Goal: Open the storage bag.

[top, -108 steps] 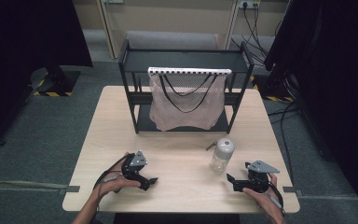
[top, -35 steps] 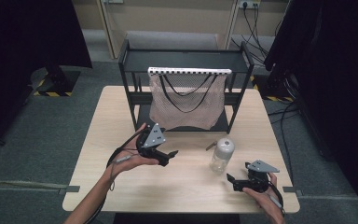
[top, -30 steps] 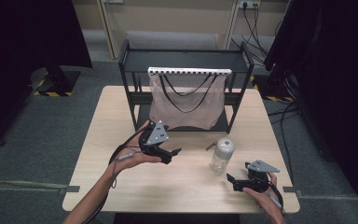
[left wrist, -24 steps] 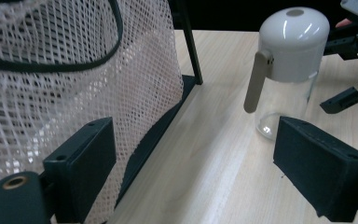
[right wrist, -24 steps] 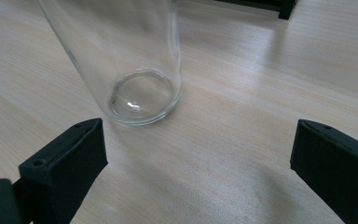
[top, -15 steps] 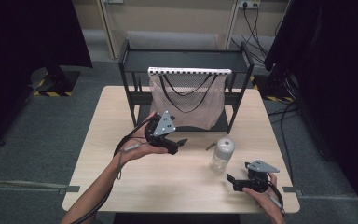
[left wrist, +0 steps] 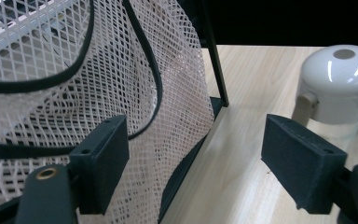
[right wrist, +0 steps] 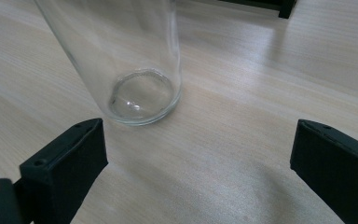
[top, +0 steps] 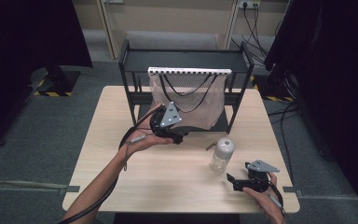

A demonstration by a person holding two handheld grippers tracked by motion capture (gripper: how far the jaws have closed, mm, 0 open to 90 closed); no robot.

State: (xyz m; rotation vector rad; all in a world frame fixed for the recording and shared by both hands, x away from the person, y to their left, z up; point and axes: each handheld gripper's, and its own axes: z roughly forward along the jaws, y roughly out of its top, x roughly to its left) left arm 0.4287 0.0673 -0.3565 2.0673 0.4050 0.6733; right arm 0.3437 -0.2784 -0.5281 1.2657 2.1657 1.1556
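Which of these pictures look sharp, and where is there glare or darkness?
High view: evenly lit table, black surroundings at both sides. Left gripper view: mesh bag crisp, bright glare spots on the bottle cap. Right gripper view: glass bottle clear, near jaws slightly soft.

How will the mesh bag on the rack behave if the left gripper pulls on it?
The mesh bag hangs in loose folds, so it will probably be floppy and stretch rather than move whole. Its open netting looks light. The black cord might snag on a jaw.
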